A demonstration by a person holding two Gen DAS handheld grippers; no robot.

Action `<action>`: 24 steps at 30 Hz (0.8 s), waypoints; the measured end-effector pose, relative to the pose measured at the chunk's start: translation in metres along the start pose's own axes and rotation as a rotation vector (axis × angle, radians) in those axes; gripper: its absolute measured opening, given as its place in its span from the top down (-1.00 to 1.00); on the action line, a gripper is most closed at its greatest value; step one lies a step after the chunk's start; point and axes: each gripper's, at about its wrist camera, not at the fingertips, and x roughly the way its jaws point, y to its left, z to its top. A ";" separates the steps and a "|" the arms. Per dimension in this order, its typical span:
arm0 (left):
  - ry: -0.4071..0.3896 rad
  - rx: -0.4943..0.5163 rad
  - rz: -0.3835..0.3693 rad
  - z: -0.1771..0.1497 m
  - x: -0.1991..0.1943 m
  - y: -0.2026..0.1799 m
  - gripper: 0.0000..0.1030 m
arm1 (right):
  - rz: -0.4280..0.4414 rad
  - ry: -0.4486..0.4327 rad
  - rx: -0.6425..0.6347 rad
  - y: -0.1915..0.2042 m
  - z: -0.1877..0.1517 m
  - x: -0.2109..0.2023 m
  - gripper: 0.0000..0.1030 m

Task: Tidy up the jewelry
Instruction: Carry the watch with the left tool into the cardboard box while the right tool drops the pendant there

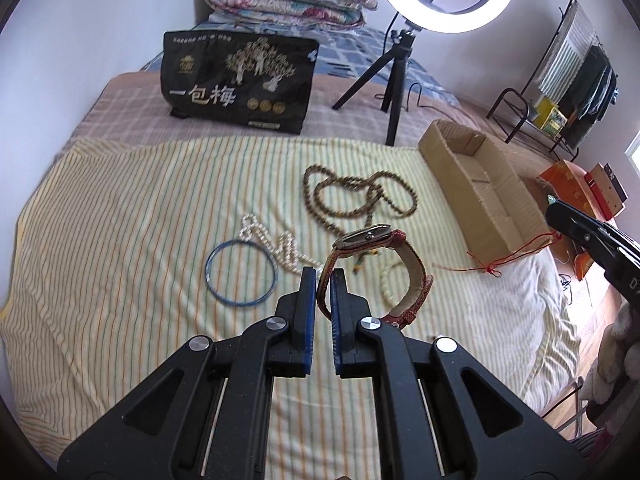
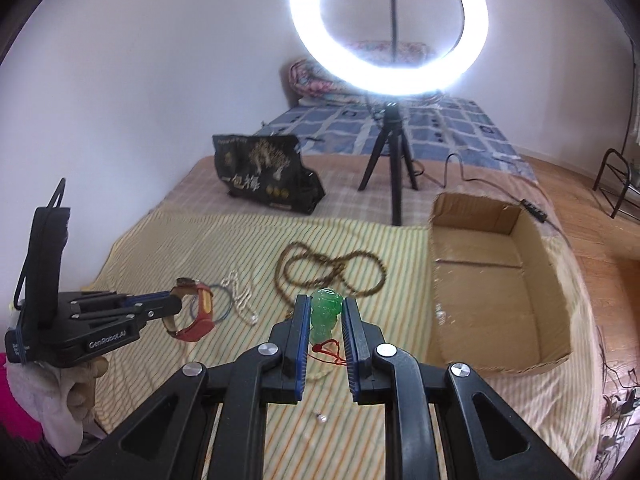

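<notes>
- At the lower centre of the left wrist view, the left gripper (image 1: pixel 324 276) has its jaws pinching the red strap of a wristwatch (image 1: pixel 374 266); the metal case sits at the top of the loop, up and to the right of the fingertips, and the watch hangs clear of the striped blanket (image 1: pixel 120 240).
- Low in the right wrist view, the right gripper (image 2: pixel 326 312) has its jaws pressed against a green jade-like pendant (image 2: pixel 325 312), whose red cord (image 2: pixel 330 350) trails below.
- Judged by looks, the watch is top-heavy: the case is dense and the strap is soft, so a grip on the strap lets it swing. Holding nearer the case would steady it.
- The pendant seems hard, smooth and probably brittle; it could slip from flat pads or chip if dropped, so a low release suits it. Its cord may snag.
- Left wrist view alone shows the whole blue bangle (image 1: pixel 241 273), the pearl strand (image 1: pixel 276 242) and the full loops of the brown bead necklace (image 1: pixel 360 196) in the middle of the frame.
- Right wrist view alone shows the inside of the cardboard box (image 2: pixel 500 216) at right, which looks bare, and a small pale bead (image 2: pixel 320 417) on the blanket near the bottom.
- Each view catches the other gripper at its edge: at right in the left view, at left in the right view.
</notes>
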 end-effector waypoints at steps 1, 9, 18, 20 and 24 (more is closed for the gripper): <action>-0.008 0.003 -0.005 0.003 -0.001 -0.004 0.91 | -0.003 -0.010 0.010 -0.004 0.003 -0.003 0.73; -0.048 0.054 -0.032 0.019 -0.003 -0.042 0.91 | -0.055 -0.092 0.066 -0.038 0.024 -0.026 0.73; -0.036 0.105 -0.066 0.030 0.019 -0.085 0.91 | -0.128 -0.113 0.110 -0.086 0.038 -0.026 0.73; -0.032 0.114 -0.081 0.033 0.025 -0.097 0.91 | -0.141 -0.104 0.117 -0.098 0.039 -0.024 0.73; -0.035 0.123 -0.105 0.041 0.036 -0.119 0.91 | -0.160 -0.080 0.140 -0.120 0.036 -0.016 0.72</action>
